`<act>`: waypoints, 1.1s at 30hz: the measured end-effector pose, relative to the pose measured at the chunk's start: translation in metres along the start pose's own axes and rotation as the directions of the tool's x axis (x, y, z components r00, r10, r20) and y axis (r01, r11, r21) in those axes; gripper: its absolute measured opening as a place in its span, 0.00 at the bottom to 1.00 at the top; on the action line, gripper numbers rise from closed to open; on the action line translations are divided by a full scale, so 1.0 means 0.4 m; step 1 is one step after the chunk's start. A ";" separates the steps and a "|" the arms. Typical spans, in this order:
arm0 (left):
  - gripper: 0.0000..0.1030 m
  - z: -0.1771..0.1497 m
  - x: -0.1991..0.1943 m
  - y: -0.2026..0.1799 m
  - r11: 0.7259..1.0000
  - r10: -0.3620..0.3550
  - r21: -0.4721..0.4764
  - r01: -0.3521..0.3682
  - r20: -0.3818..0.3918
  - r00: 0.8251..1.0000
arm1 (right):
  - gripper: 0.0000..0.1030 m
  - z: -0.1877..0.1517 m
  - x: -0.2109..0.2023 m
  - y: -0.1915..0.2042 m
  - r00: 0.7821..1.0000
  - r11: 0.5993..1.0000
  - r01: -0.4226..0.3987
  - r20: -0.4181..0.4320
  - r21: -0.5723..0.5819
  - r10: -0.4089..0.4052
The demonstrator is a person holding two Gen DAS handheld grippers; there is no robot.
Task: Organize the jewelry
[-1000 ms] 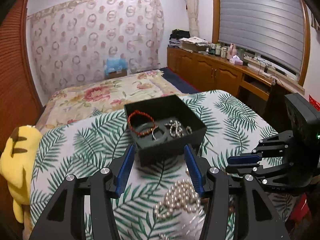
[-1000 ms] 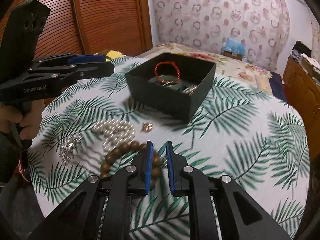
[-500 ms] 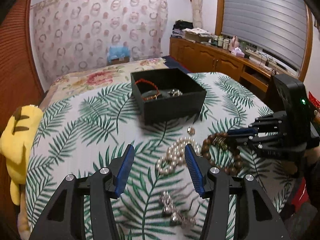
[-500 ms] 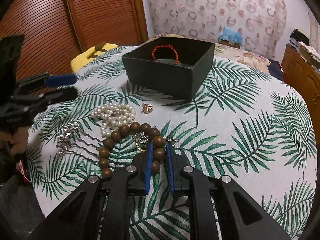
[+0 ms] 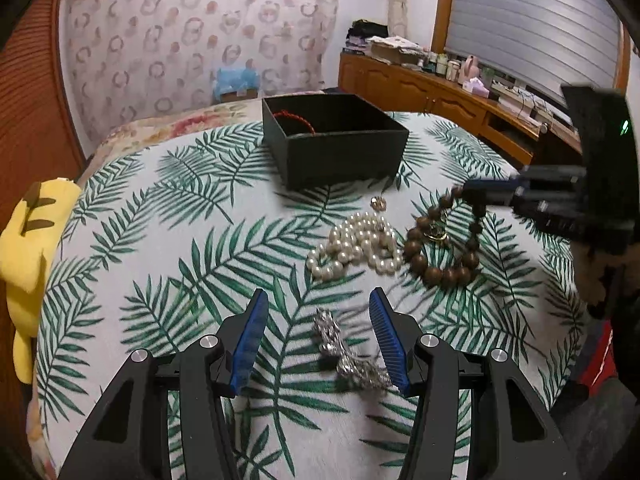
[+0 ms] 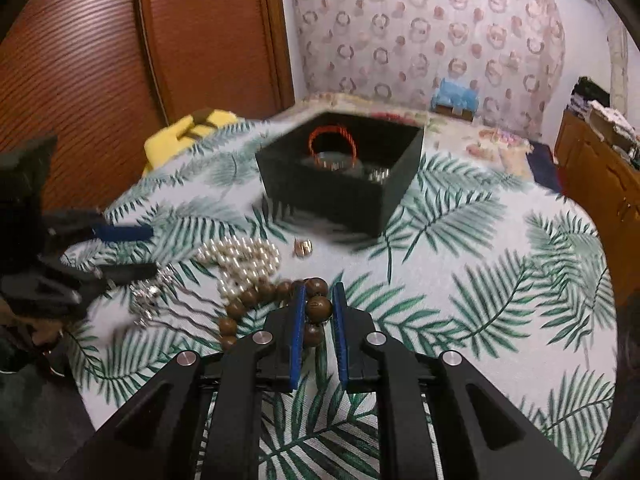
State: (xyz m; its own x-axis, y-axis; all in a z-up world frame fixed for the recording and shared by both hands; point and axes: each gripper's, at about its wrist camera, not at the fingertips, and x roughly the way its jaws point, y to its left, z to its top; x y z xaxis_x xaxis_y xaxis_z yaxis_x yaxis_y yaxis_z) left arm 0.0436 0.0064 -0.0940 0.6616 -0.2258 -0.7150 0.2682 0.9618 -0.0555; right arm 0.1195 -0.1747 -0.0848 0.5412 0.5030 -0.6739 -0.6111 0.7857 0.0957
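A black open box [image 5: 336,140] [image 6: 340,176] at the table's far side holds a red cord bracelet [image 6: 332,140] and silver pieces. In front of it lie a small gold earring [image 5: 378,203] [image 6: 303,248], a pearl necklace [image 5: 356,246] [image 6: 240,256], a brown wooden bead bracelet [image 5: 440,248] [image 6: 256,296] and a silver rhinestone hair comb [image 5: 348,356] [image 6: 150,296]. My left gripper [image 5: 320,336] is open, its fingers either side of the comb. My right gripper [image 6: 318,312] is shut on the bead bracelet, with beads between its blue pads.
The table wears a palm-leaf cloth [image 5: 180,248]. A yellow plush toy [image 5: 28,240] sits at its left edge. A bed with a floral cover [image 6: 492,148] lies beyond, wooden cabinets [image 5: 420,92] stand at the right, and a wooden sliding door [image 6: 120,60] at the left.
My left gripper pulled back from the box and lowered over the silver comb. My right gripper moved forward and closed around the bead bracelet.
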 end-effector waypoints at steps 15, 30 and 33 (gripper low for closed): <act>0.49 -0.031 0.017 -0.015 1.000 -0.011 -0.011 0.011 -0.054 0.999 | 0.15 0.031 -0.038 0.018 0.998 1.000 0.010 0.055 -0.021 -0.009; 0.32 -0.033 0.022 -0.010 0.999 -0.027 -0.038 0.025 -0.048 0.999 | 0.15 0.025 -0.030 0.029 0.999 1.000 0.004 0.053 -0.028 -0.002; 0.16 -0.030 0.017 -0.008 0.999 -0.019 -0.040 0.018 -0.038 0.999 | 0.15 0.026 -0.030 0.030 0.998 1.000 0.003 0.055 -0.031 -0.001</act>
State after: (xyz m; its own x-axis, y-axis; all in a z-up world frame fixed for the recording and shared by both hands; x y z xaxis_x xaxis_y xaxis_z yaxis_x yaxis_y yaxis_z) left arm 0.0387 0.0037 -0.1070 0.6294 -0.2383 -0.7396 0.2516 0.9630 -0.0962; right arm 0.1116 -0.1675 -0.0680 0.5728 0.5210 -0.6328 -0.6271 0.7757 0.0710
